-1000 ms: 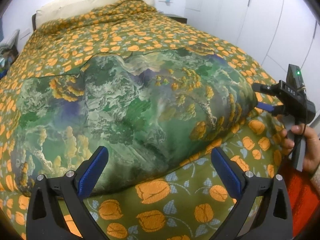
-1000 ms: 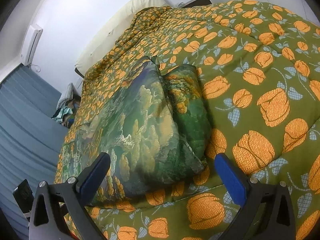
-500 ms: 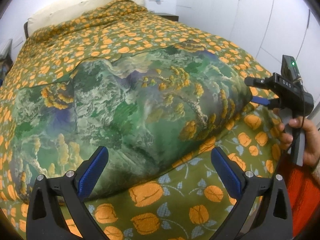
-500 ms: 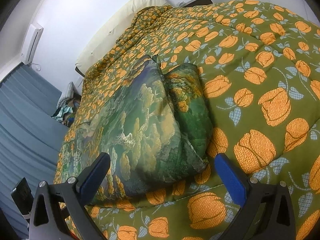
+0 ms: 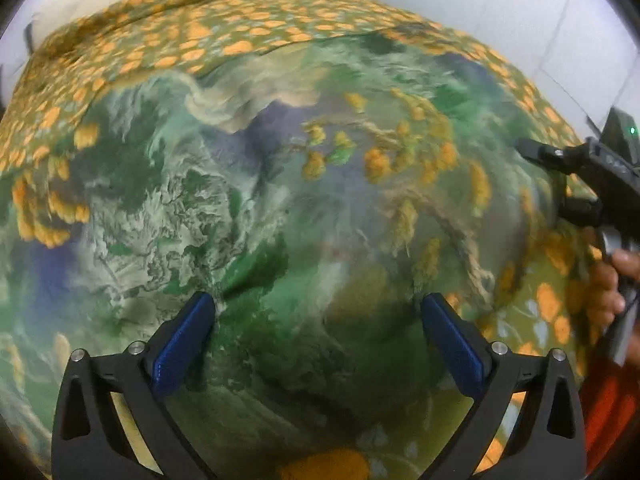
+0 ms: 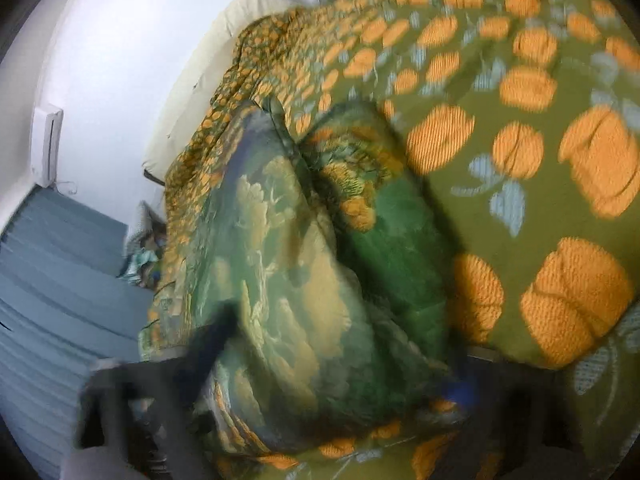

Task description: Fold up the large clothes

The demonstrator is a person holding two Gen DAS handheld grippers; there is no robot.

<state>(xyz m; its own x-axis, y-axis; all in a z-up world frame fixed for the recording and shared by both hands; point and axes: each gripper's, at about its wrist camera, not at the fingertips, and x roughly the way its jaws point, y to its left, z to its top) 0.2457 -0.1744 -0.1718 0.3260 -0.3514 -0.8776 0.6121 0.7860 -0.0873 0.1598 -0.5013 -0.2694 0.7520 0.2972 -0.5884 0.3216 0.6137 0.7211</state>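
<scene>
1. Our left gripper [image 5: 316,332] points steeply down, its blue pads [image 5: 182,344] spread wide, their tips pressing on the quilt [image 5: 280,200] with nothing pinched between them.
2. Our right gripper [image 6: 340,364] is blurred in its own view; its jaws have just been closing, with the quilt's folded end between them. We cannot tell whether the pads press on it.
3. In the left view, our right gripper shows at the right edge, with our right hand [image 5: 608,288] wrapped around its handle.
</scene>
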